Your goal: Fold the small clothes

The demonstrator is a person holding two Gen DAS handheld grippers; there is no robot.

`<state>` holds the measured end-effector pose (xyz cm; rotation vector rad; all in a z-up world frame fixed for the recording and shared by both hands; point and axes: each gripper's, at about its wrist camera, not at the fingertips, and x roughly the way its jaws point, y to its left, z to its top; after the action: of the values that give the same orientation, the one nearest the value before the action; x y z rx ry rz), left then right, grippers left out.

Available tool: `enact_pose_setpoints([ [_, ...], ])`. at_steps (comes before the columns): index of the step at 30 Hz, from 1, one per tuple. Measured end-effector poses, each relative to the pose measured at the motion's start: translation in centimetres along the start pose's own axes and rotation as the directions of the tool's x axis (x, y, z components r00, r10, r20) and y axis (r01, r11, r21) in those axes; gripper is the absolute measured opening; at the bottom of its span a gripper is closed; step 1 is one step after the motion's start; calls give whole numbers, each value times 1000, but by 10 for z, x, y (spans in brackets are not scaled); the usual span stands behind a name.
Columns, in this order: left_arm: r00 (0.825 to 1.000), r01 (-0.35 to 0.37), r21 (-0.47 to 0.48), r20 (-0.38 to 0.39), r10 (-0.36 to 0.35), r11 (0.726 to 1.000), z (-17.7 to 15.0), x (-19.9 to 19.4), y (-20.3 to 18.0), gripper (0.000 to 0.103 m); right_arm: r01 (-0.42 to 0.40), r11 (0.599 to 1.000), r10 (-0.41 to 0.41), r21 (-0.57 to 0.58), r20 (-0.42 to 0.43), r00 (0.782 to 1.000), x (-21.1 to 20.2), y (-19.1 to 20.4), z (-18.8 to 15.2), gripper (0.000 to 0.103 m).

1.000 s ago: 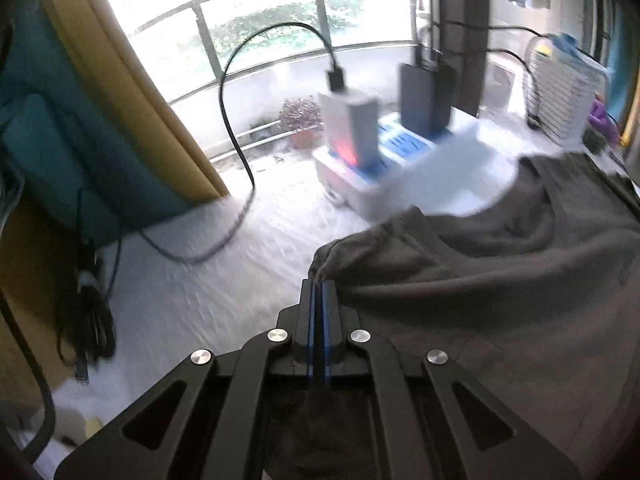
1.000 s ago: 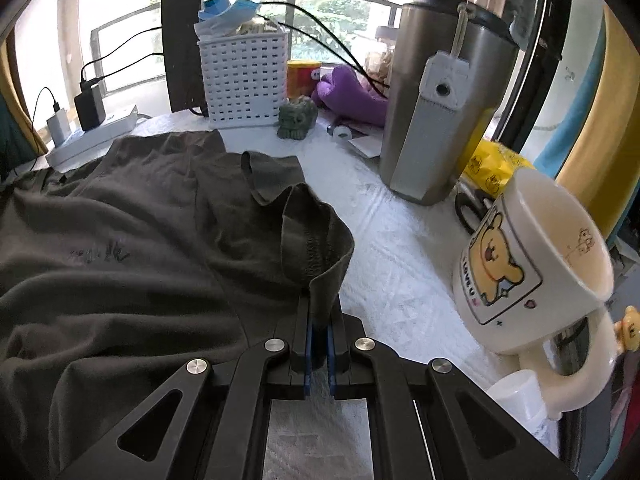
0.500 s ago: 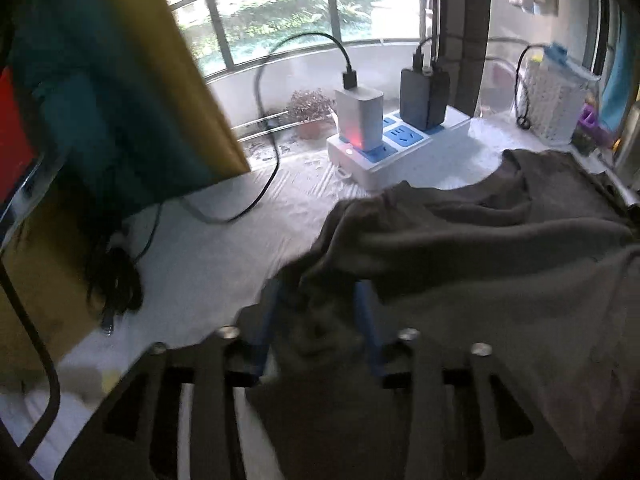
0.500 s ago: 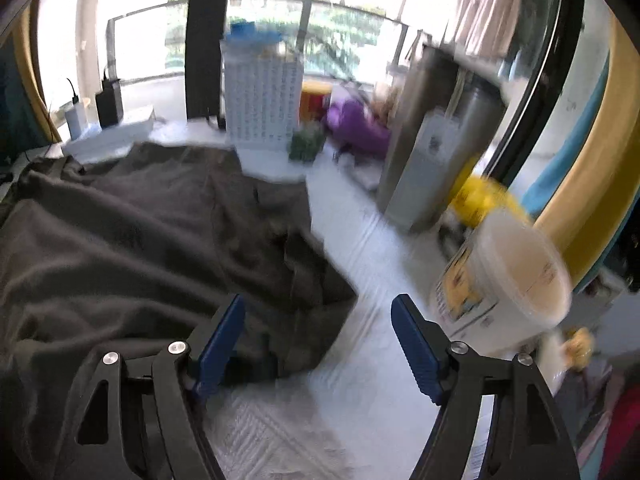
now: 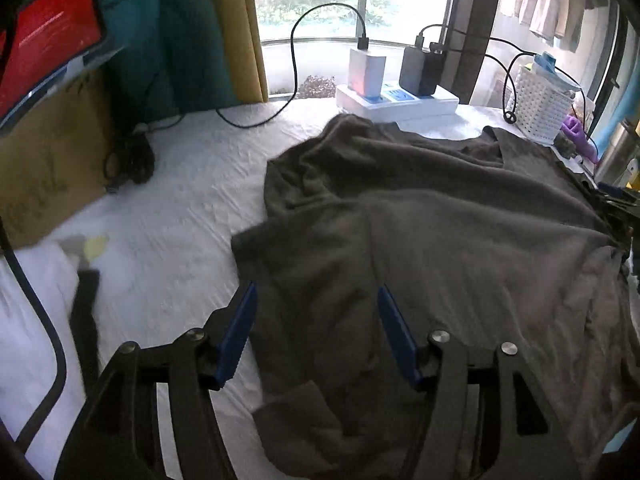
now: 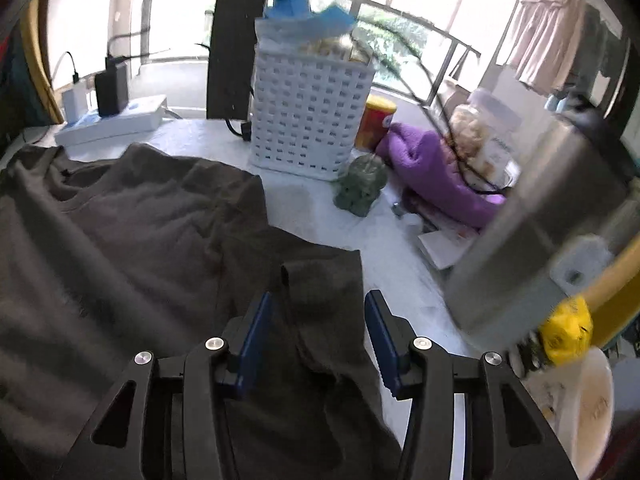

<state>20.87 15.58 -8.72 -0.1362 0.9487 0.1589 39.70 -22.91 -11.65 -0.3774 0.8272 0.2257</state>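
A dark grey-brown T-shirt (image 5: 440, 240) lies rumpled on the white table cover, its left sleeve folded in over the body. It also shows in the right wrist view (image 6: 132, 248). My left gripper (image 5: 316, 320) is open and empty, its blue pads above the shirt's left edge. My right gripper (image 6: 318, 332) is open and empty, its pads either side of the folded-in right sleeve (image 6: 320, 280).
A white power strip (image 5: 396, 100) with chargers and cables stands at the back. A white basket (image 6: 312, 116), a purple cloth (image 6: 432, 172), a small green figure (image 6: 360, 188), a steel flask (image 6: 540, 240) and a mug (image 6: 592, 408) crowd the right side. A cardboard box (image 5: 48, 152) is at left.
Both grippers were shut on the shirt's sleeves a second ago. They have opened, let the cloth drop onto the shirt, and drawn back.
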Motion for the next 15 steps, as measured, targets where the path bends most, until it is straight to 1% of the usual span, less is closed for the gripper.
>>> enact_pose_setpoints([
  [2, 1000, -7, 1, -14, 7, 1000, -3, 7, -4, 70, -4, 1000, 4, 5, 7, 1000, 3, -2, 0, 47],
  [3, 1000, -6, 0, -20, 6, 1000, -4, 9, -4, 70, -3, 1000, 3, 7, 2, 1000, 3, -3, 0, 41],
  [5, 999, -2, -5, -35, 2, 1000, -6, 14, -5, 70, 27, 1000, -27, 7, -1, 1000, 1, -7, -3, 10],
  [7, 999, -3, 4, -38, 3, 1000, -7, 17, -7, 70, 28, 999, -28, 23, 2, 1000, -1, -13, -5, 9],
  [8, 999, -14, 19, -34, 15, 1000, -8, 18, -8, 70, 26, 999, -26, 29, 5, 1000, -2, -16, -6, 8],
  [11, 999, -29, 44, -29, 30, 999, -9, 20, -10, 70, 43, 998, -44, 36, 27, 999, -14, -23, -6, 7],
  [13, 999, -29, 44, -28, 30, 999, -9, 20, -8, 70, 47, 997, -49, 54, 50, 998, -25, -29, -3, 7],
  [15, 999, -31, 40, -23, 32, 999, -10, 18, -5, 70, 27, 997, -33, 73, 82, 996, -40, -32, 3, 7],
])
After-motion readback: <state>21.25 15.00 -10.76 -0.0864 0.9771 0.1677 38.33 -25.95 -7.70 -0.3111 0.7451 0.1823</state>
